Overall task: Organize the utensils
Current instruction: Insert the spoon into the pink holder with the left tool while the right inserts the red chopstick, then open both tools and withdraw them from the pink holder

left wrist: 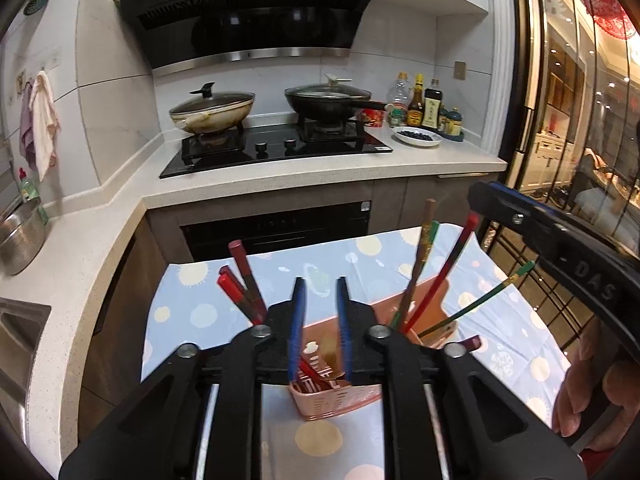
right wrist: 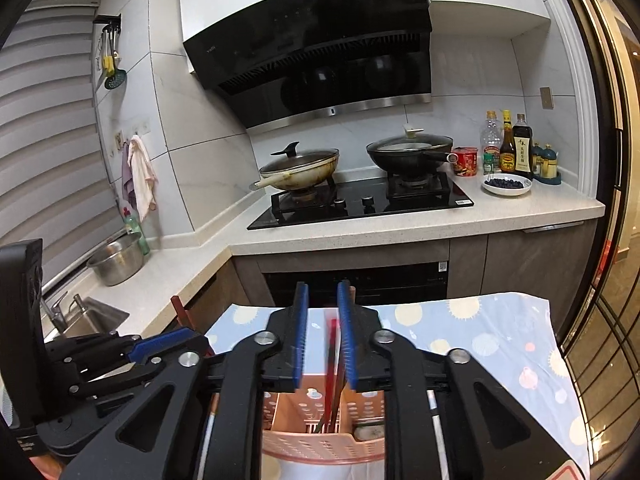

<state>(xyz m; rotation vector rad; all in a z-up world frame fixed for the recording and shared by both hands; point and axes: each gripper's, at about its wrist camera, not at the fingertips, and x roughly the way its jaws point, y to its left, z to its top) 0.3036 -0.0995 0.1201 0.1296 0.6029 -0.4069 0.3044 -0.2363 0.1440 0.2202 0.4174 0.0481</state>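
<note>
In the left wrist view, a steel bowl (left wrist: 20, 236) sits at the far left edge on the pale counter (left wrist: 100, 248). Red and brown chopsticks (left wrist: 240, 284) fan up at lower left of centre, just beside the left gripper (left wrist: 320, 308). Its blue-padded jaws stand slightly apart over the pink basket (left wrist: 336, 400) at bottom centre; a red chopstick and a blurred tan stick lie between them, with no pad pressing on either. More chopsticks (left wrist: 424, 276), red, green and brown, lean out of the basket to the right. The basket stands on a blue dotted cloth (left wrist: 192, 312). At the far right a hand (left wrist: 592, 396) grips the other tool's handle.

In the right wrist view, the sink (right wrist: 88, 320) shows at lower left, the stove (right wrist: 360, 204) with two lidded pans at upper centre. The right gripper (right wrist: 323, 336) hangs over the same basket (right wrist: 320, 444), jaws narrowly parted, a red chopstick (right wrist: 331, 360) and a dark one standing loose between them in the basket.
</note>
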